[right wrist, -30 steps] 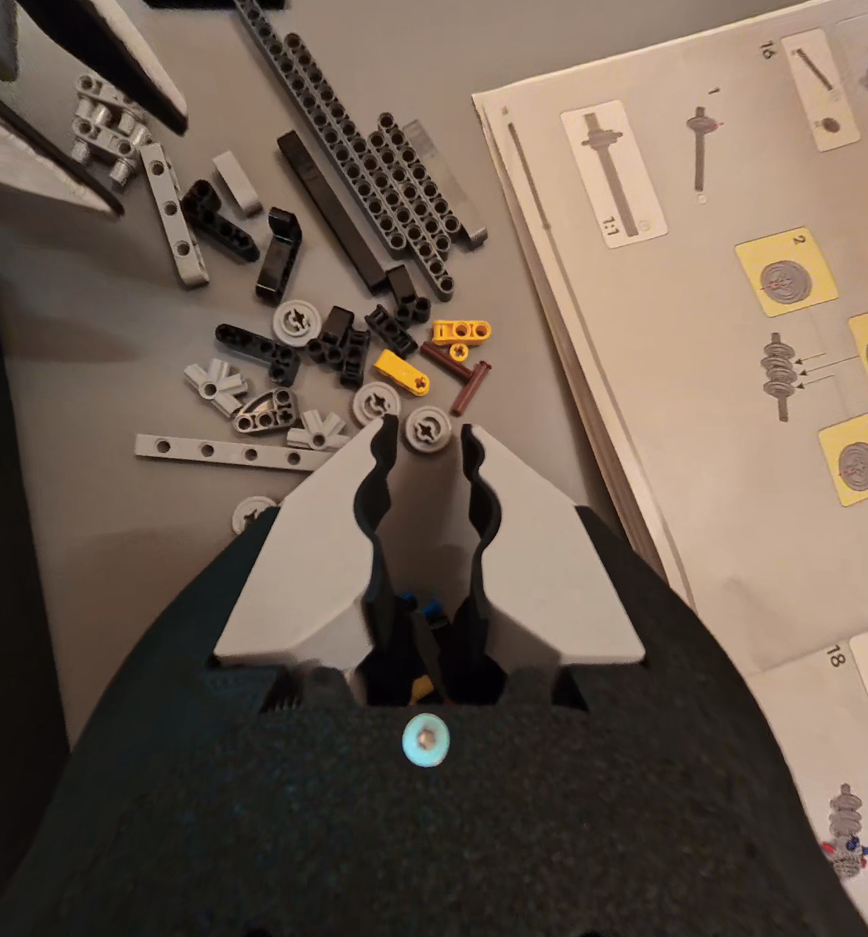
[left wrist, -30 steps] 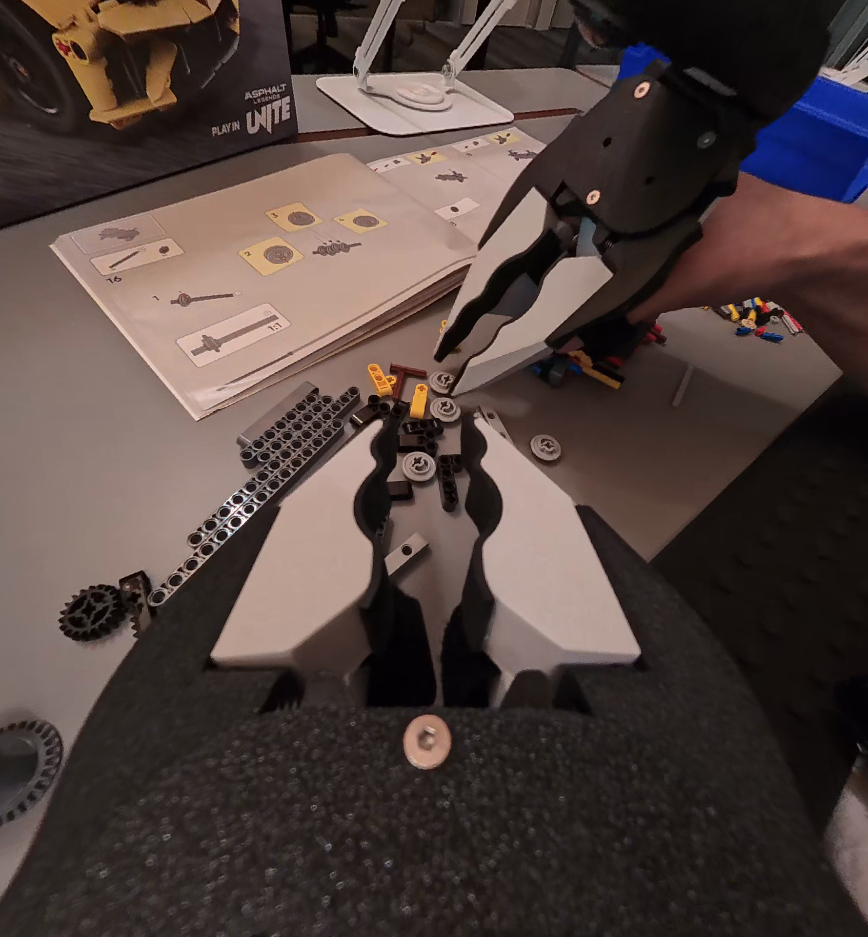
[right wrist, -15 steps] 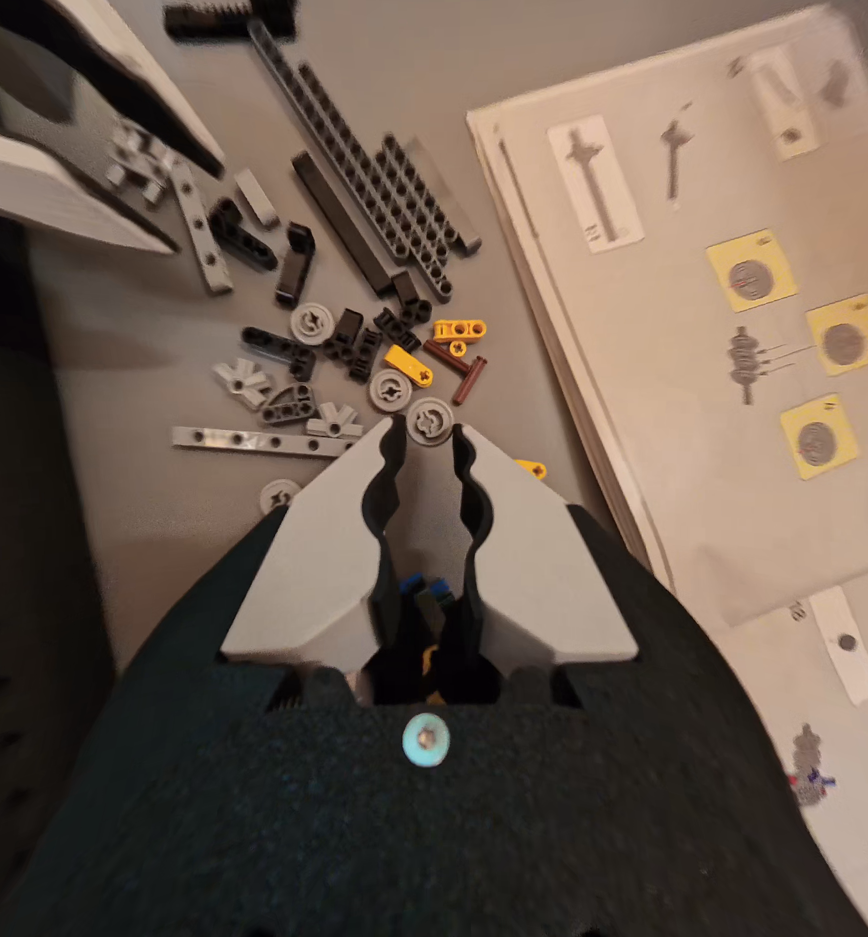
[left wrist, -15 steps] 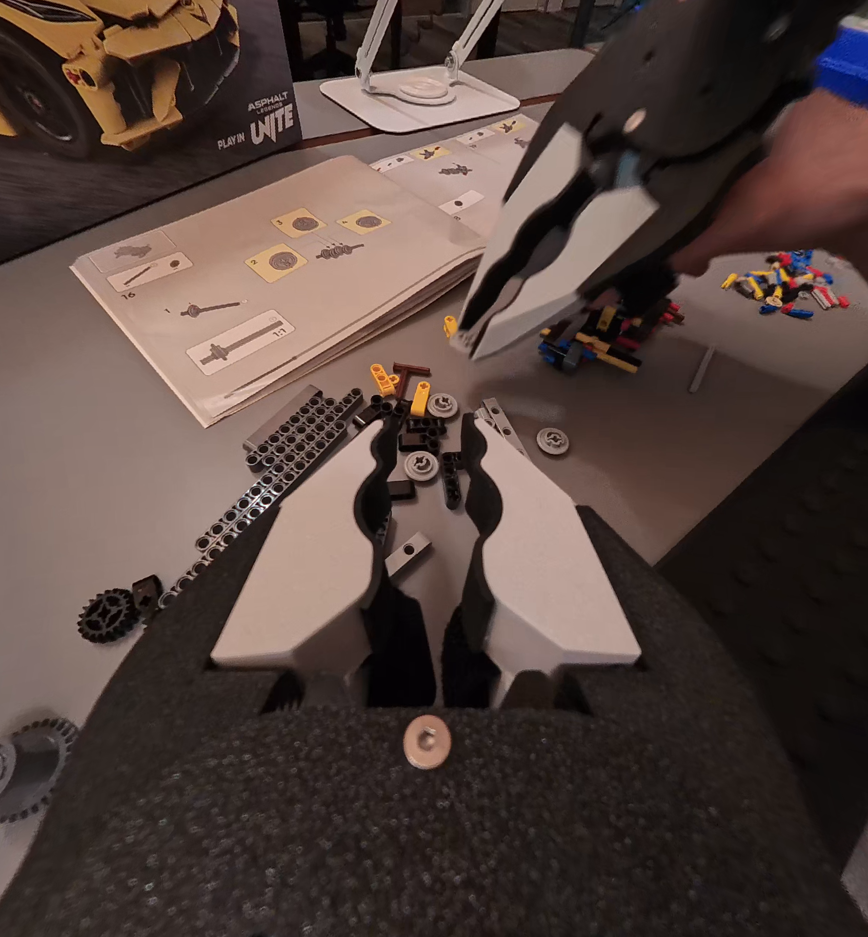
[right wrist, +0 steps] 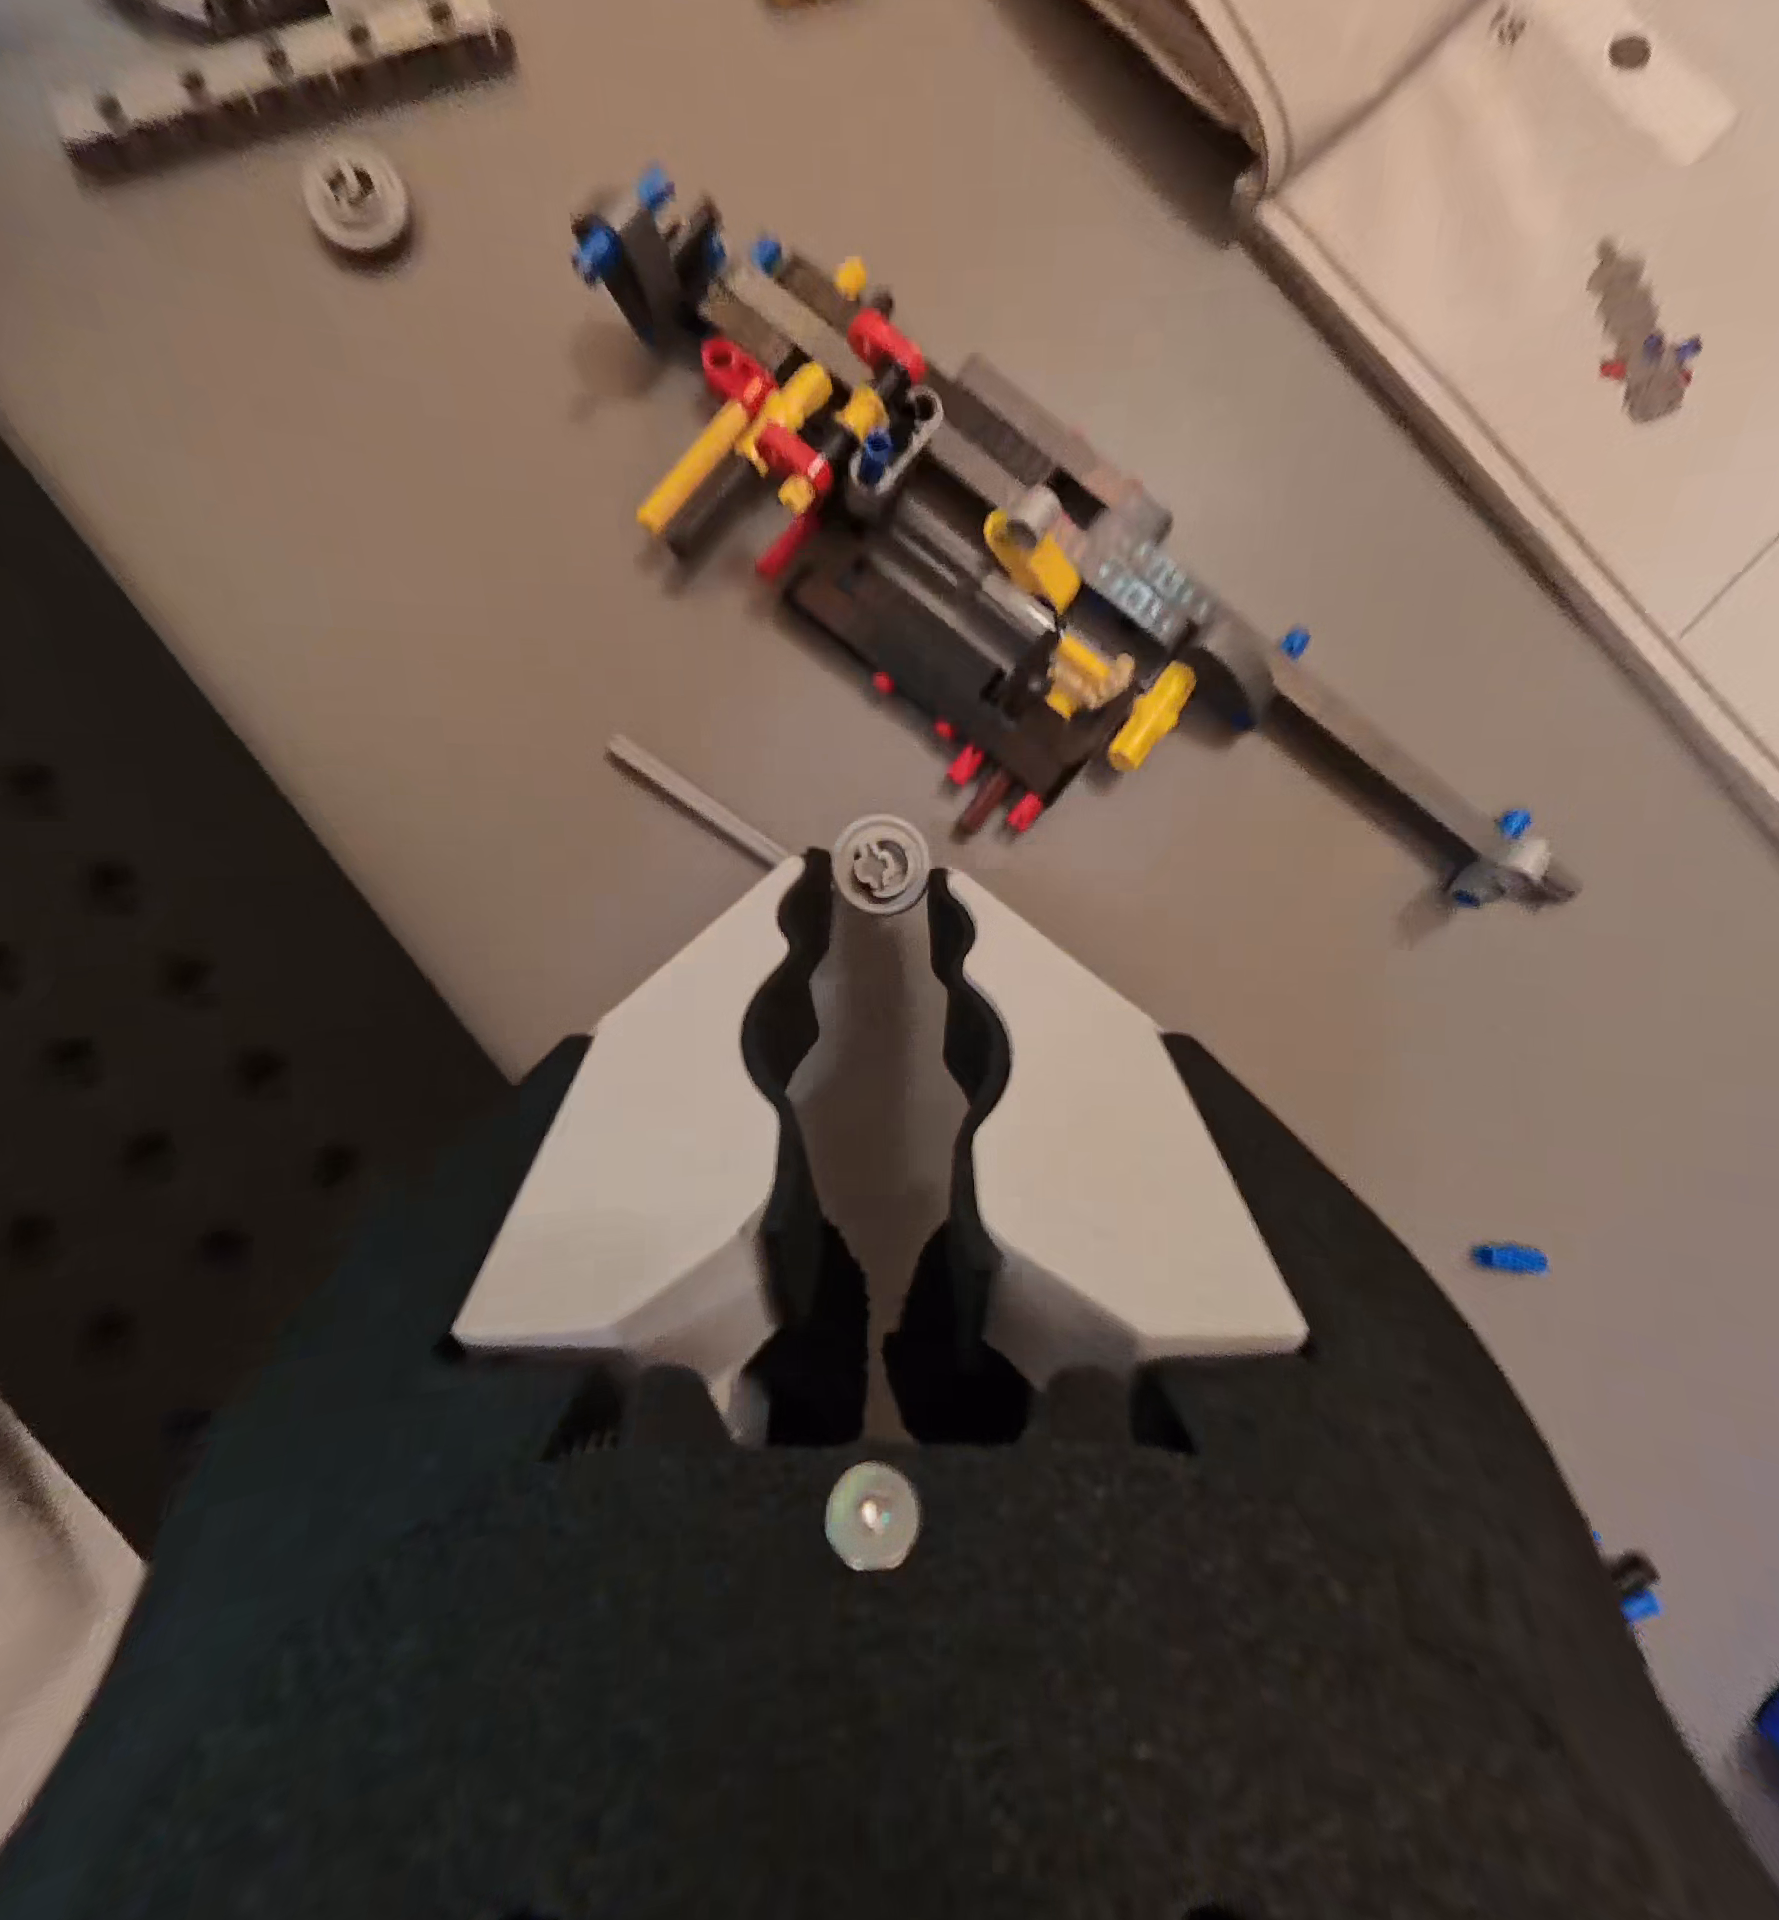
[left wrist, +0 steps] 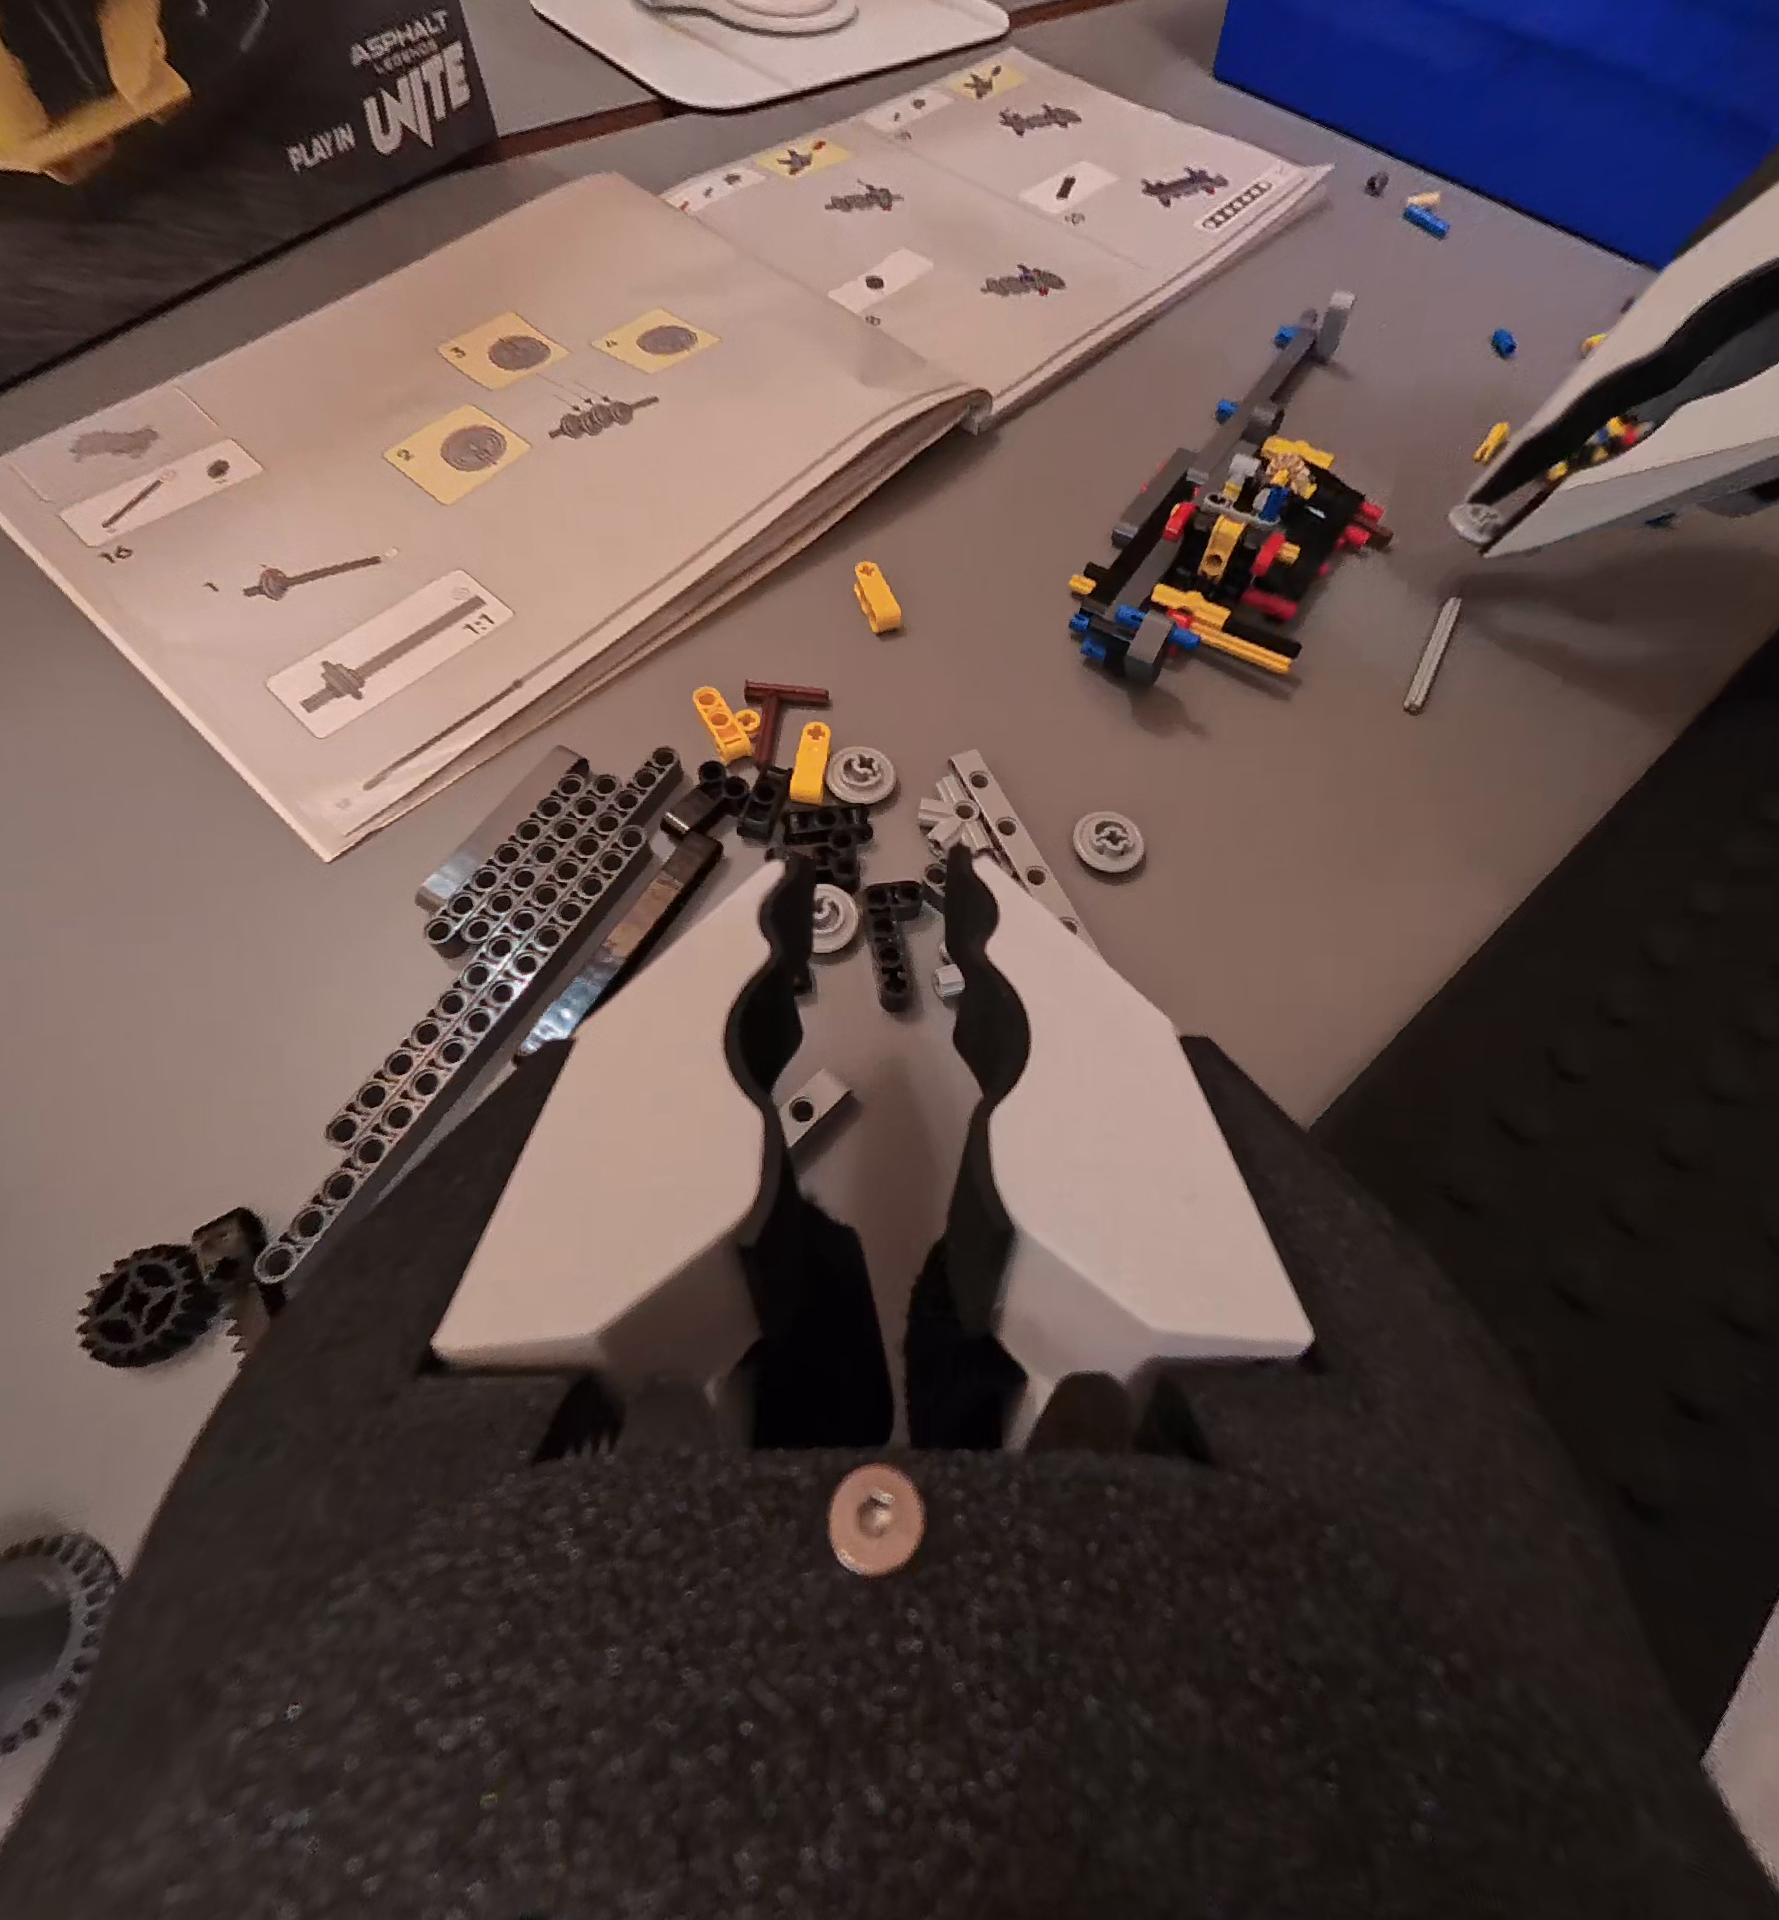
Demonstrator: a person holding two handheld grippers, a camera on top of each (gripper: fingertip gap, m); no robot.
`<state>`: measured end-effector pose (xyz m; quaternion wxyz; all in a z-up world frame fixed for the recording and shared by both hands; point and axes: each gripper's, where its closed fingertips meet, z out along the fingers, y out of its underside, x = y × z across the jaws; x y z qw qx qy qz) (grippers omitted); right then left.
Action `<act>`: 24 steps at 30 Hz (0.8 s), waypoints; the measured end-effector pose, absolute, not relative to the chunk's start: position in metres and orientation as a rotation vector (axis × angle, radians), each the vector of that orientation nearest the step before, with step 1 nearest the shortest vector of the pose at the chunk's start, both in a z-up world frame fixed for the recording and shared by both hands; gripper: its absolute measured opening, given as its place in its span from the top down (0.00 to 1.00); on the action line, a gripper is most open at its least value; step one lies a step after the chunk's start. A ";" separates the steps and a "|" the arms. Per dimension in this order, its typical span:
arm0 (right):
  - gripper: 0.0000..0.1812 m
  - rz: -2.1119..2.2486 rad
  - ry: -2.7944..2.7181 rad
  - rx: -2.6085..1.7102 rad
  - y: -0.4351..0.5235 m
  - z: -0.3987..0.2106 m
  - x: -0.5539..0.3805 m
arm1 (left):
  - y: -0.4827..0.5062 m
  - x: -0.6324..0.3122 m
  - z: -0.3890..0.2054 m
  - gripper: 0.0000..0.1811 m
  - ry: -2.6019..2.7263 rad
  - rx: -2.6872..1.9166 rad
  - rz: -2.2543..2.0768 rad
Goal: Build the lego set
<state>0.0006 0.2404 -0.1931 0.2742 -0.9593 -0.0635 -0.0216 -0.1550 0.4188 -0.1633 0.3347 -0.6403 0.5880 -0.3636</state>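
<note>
The right gripper (right wrist: pixel 877 871) is pinching a small grey round disc (right wrist: pixel 880 864) at its fingertips, hovering above the grey table (right wrist: pixel 345 540) near the partly built model (right wrist: pixel 926 520), while the left gripper (left wrist: pixel 864 878) is hanging with jaws apart, holding nothing, over the loose pieces (left wrist: pixel 823 821).

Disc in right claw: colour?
Grey disc, clearest in right wrist view, pinched at the right claw tips.

Non-task items on and around the work surface

A grey table (left wrist: pixel 137 987) carried a white stand base (left wrist: pixel 760 42) at its far edge and a blue bin (left wrist: pixel 1529 114) at the far right corner. A dark perforated mat (left wrist: pixel 1643 1091) lay beside the table's right edge.
</note>
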 end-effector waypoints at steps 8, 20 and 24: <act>0.90 -0.071 -0.113 -2.664 0.216 -0.211 0.015 | 0.408 -0.152 -0.178 0.87 1.674 -1.712 -0.941; 0.83 0.147 -0.037 -2.392 0.236 -0.176 -0.007 | 0.415 -0.104 -0.188 0.93 2.221 -1.290 -0.800; 0.83 0.247 -0.088 -2.252 0.256 -0.158 -0.040 | 0.419 -0.107 -0.203 0.89 2.307 -1.358 -0.753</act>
